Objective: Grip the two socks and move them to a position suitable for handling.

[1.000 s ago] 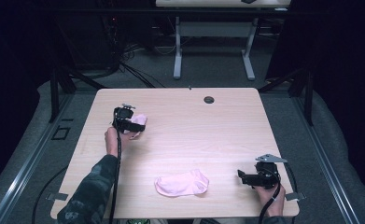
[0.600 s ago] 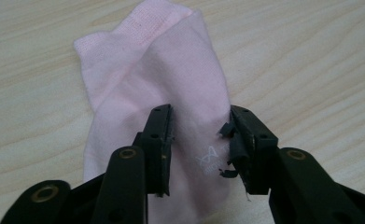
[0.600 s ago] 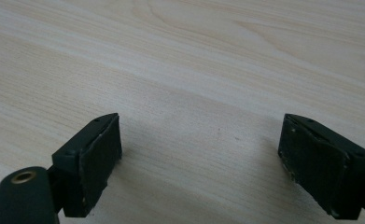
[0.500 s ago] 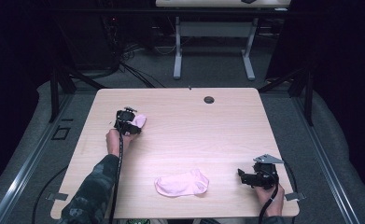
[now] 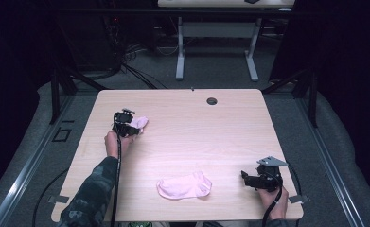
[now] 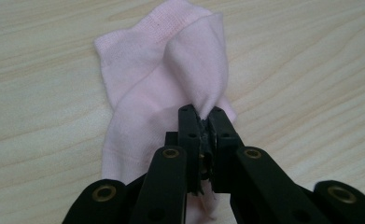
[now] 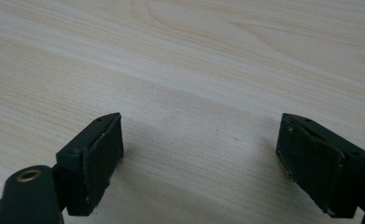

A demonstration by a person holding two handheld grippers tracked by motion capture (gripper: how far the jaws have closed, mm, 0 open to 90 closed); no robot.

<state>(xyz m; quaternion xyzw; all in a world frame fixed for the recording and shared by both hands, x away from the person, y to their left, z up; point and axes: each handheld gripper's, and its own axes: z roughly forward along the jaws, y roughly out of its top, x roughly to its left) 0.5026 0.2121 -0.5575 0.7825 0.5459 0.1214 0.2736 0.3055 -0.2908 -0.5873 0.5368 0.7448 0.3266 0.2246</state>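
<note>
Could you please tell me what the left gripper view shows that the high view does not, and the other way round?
The left gripper view alone shows the grip itself: the left gripper, its jaws shut, pinches a raised fold of the pink sock. The high view alone shows a second pink sock lying flat near the table's front edge, the right gripper beside it, and the cable hole. Both show the pinched sock lying on the light wooden table.

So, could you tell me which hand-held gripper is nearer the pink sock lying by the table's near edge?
Right: the right hand-held gripper sits just beside that sock; the left hand-held gripper is farther up.
</note>
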